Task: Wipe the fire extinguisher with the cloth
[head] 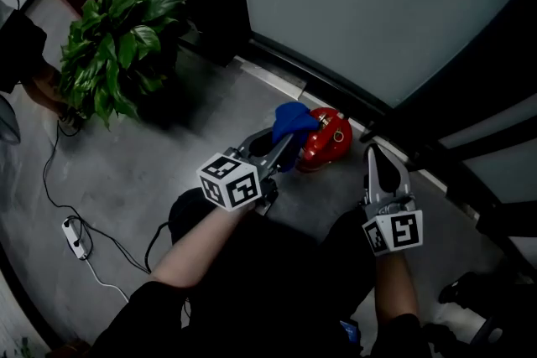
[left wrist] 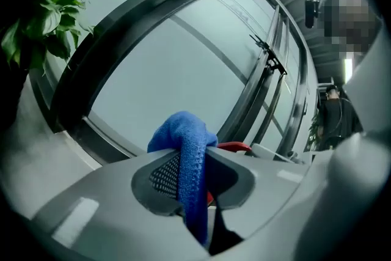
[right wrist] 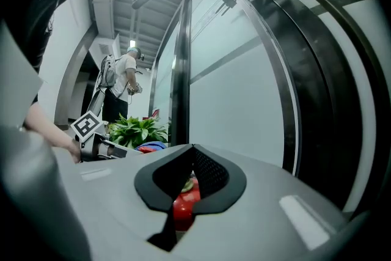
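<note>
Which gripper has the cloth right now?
The left gripper: its jaws are shut on the blue cloth, right by the red fire extinguisher. The right gripper is shut with nothing between its jaws.

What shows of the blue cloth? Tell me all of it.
The blue cloth looks like soft, knobbly microfibre. It is bunched, pinched between the left gripper's fingers, with a lump bulging past their tips and a strip hanging down between them. In the head view it sits over the red fire extinguisher's top; contact cannot be confirmed.

Blue cloth, seemingly red extinguisher
</note>
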